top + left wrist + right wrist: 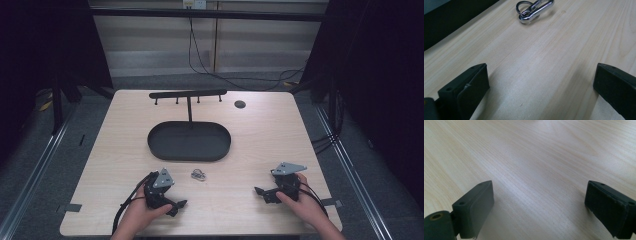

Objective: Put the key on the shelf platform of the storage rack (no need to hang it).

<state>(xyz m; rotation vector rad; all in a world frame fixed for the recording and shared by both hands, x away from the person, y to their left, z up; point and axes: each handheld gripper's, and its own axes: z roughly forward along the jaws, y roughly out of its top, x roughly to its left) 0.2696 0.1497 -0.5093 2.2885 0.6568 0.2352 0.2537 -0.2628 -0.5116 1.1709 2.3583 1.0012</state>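
A small silver key ring with a clip (198, 174) lies on the wooden table (260, 135), just in front of the black oval tray (189, 141). In the left gripper view the key ring (534, 10) sits ahead of the wide-apart jaws, untouched. My left gripper (179, 205) rests low on the table near the front edge, to the left of and nearer than the key ring, and stands open. My right gripper (258, 191) rests at the front right, also open, with bare wood between its jaws in the right gripper view.
A black rack with a crossbar and several pegs (188, 94) rises on a post from the tray's far side. A dark round disc (240, 104) sits at the back right of the table. Cables (225, 75) run across the floor beyond.
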